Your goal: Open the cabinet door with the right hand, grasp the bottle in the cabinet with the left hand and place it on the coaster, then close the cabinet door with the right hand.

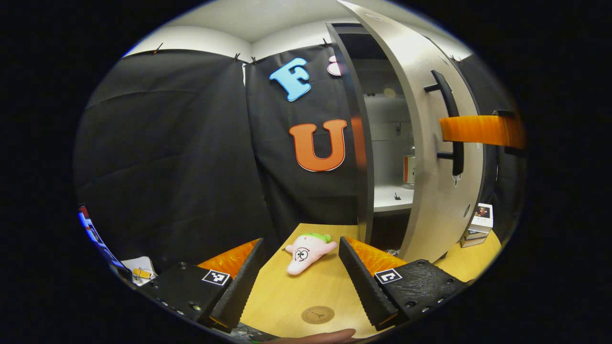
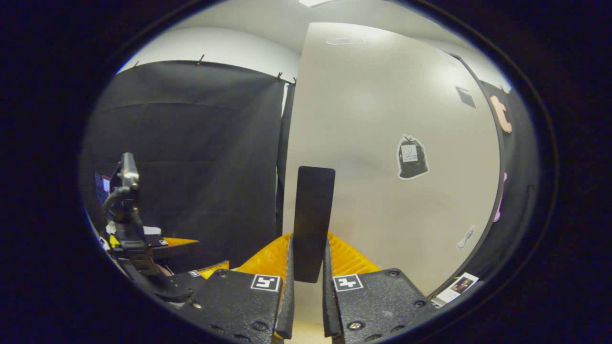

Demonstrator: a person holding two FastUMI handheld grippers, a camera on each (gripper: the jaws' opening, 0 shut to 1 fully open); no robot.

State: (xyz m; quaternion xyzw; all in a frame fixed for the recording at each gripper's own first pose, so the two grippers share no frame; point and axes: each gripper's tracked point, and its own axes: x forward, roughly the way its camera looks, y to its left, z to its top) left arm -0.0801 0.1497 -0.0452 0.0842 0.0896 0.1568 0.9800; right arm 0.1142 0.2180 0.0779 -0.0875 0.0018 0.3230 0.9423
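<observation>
Bottle [image 1: 409,167] stands inside the cabinet behind the part-open cabinet door [image 1: 430,157], its label unreadable; right gripper [image 2: 308,267] fingers clamp the door handle [image 2: 313,220]; left gripper [image 1: 301,282] fingers gape empty above the tabletop [image 1: 306,291], near the coaster [image 1: 317,314].

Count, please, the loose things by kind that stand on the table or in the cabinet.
Bottle in the cabinet: 1
Plush toy on the table: 1
Coaster: 1
Small boxes, stacked: 2, perhaps more
Total: 5

The half-open cabinet door [image 1: 430,157] leaves a narrow gap to the bottle [image 1: 409,167] on its shelf.
</observation>
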